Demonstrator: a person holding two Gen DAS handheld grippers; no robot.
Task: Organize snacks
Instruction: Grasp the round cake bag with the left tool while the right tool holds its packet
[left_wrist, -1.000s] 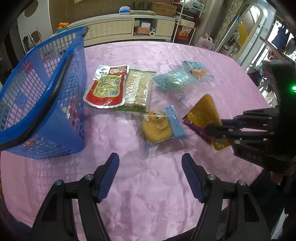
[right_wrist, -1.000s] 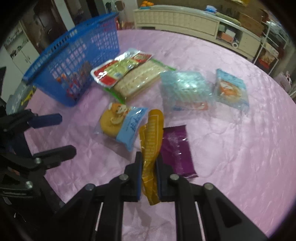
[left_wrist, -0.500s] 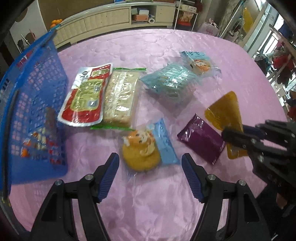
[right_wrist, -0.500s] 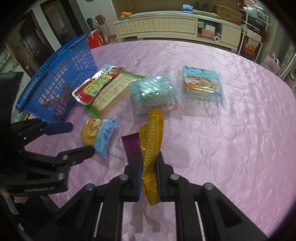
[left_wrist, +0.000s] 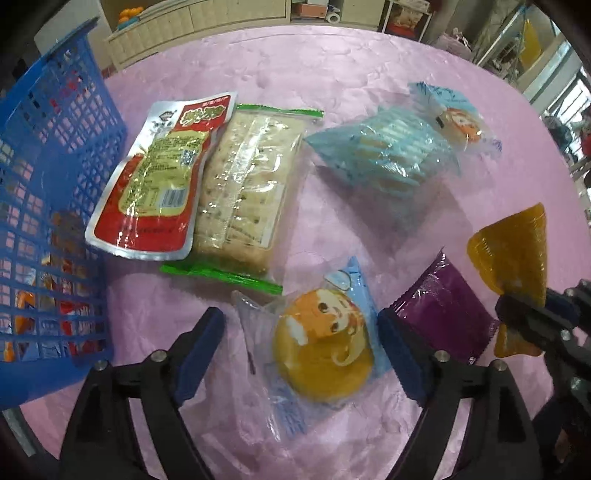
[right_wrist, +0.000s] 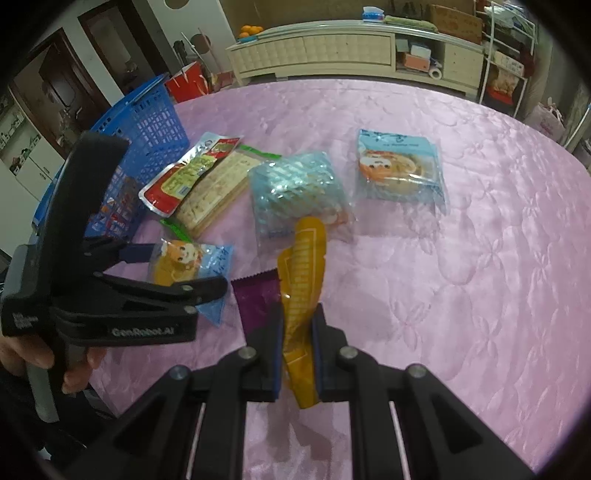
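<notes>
My right gripper (right_wrist: 298, 334) is shut on an orange-yellow snack packet (right_wrist: 301, 280) and holds it above the pink table; it also shows in the left wrist view (left_wrist: 513, 251). My left gripper (left_wrist: 299, 347) is open, its fingers either side of a round cake in a blue cartoon wrapper (left_wrist: 321, 343), low over it. A purple packet (left_wrist: 443, 314) lies just right of it. The blue mesh basket (left_wrist: 44, 206) stands at the left with several snacks inside.
A red pouch (left_wrist: 155, 184), a green-edged cracker pack (left_wrist: 247, 188), a light blue wafer pack (left_wrist: 388, 155) and a second cartoon cake pack (left_wrist: 454, 118) lie on the pink tablecloth (right_wrist: 461, 277). A cabinet stands beyond the table.
My left gripper has moved forward and down over the cartoon cake pack. My right gripper has lifted the orange packet up and back, off the purple packet.
</notes>
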